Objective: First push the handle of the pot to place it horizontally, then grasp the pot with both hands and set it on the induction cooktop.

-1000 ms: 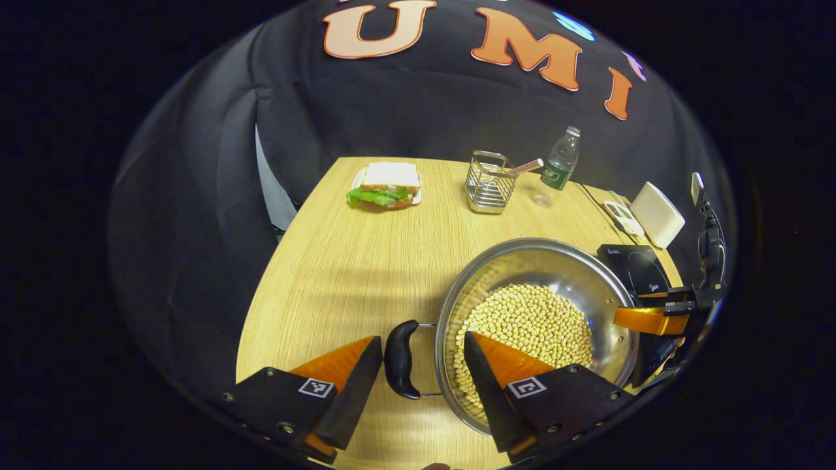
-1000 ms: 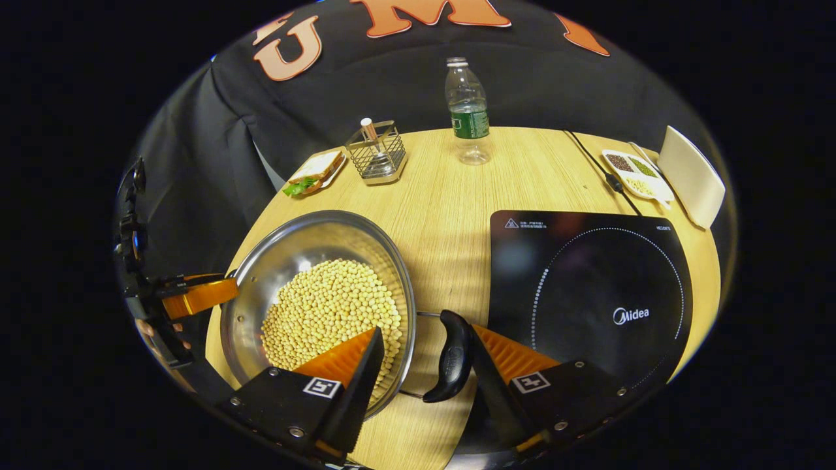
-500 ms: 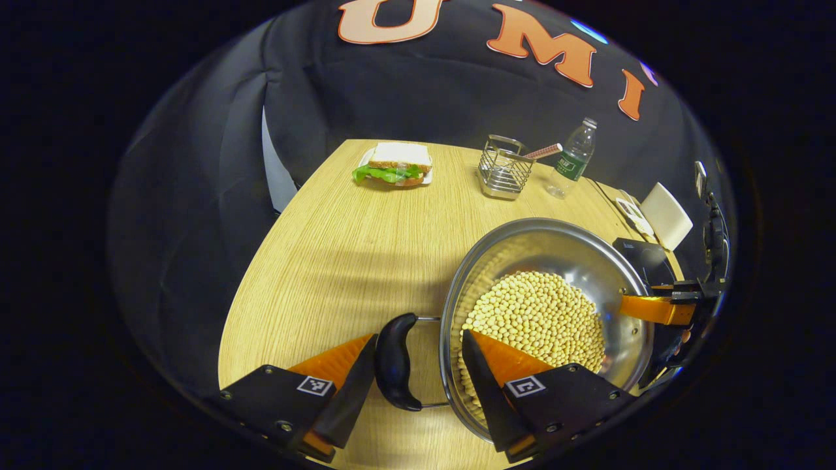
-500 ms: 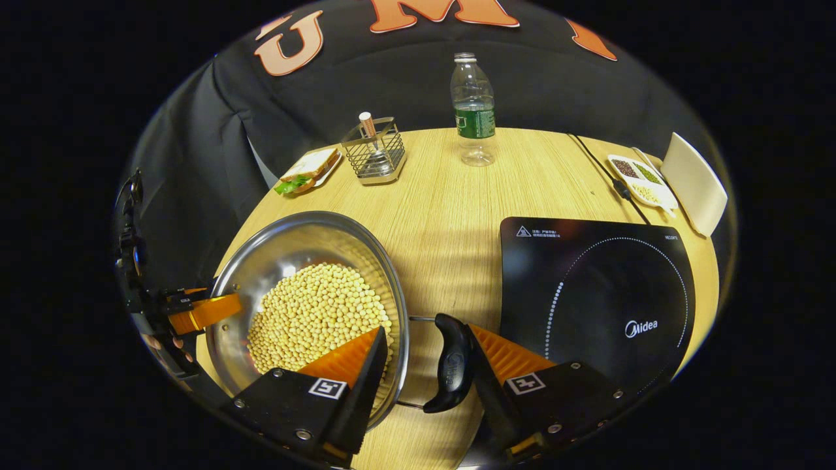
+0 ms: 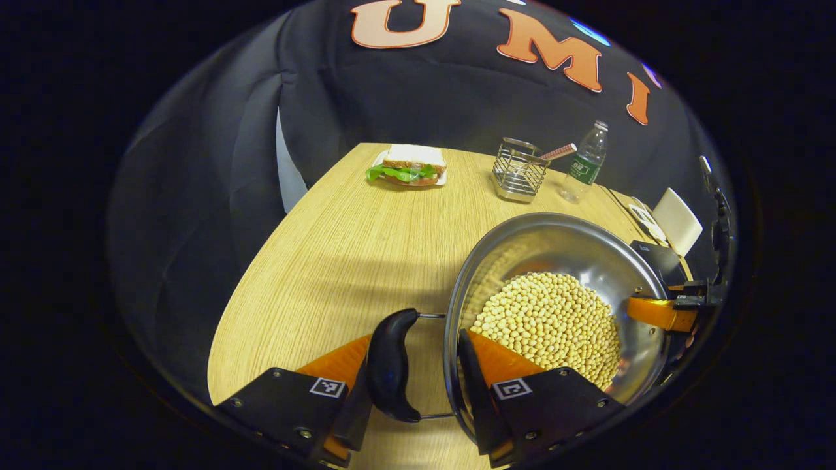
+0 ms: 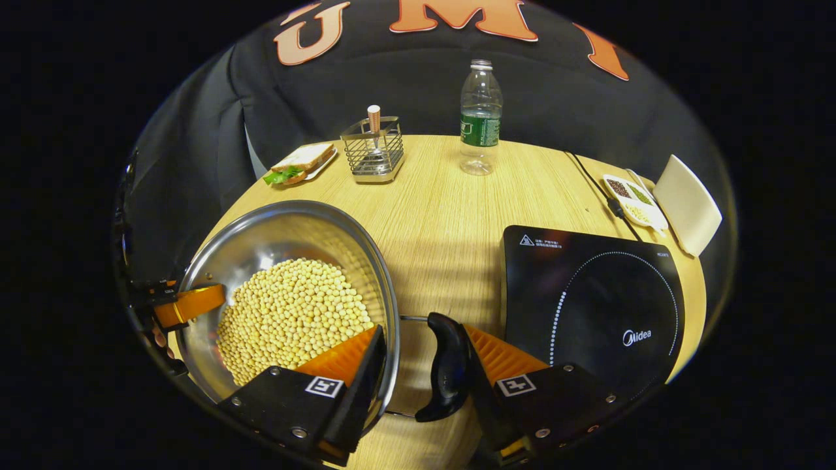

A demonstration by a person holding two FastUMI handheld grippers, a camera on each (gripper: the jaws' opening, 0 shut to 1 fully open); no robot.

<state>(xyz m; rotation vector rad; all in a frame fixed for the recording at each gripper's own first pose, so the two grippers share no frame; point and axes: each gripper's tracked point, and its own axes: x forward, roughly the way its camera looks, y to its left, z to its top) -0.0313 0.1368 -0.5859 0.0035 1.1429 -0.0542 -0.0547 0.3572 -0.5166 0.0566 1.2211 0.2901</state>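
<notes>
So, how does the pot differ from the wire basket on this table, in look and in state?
The pot is a wide, round bowl with solid shiny walls; the wire basket is a small square box of open mesh. The pot holds a heap of pale beans; the wire basket holds one upright stick-like thing. The pot sits near both grippers; the wire basket stands far back. Both look like bright metal.

Staged kitchen booth: black cloth wall (image 6: 405,91) behind wooden worktop (image 6: 444,196); induction cooktop (image 6: 591,303) lower right, sandwich (image 6: 300,163) and bottle (image 6: 480,117) upper centre.
</notes>
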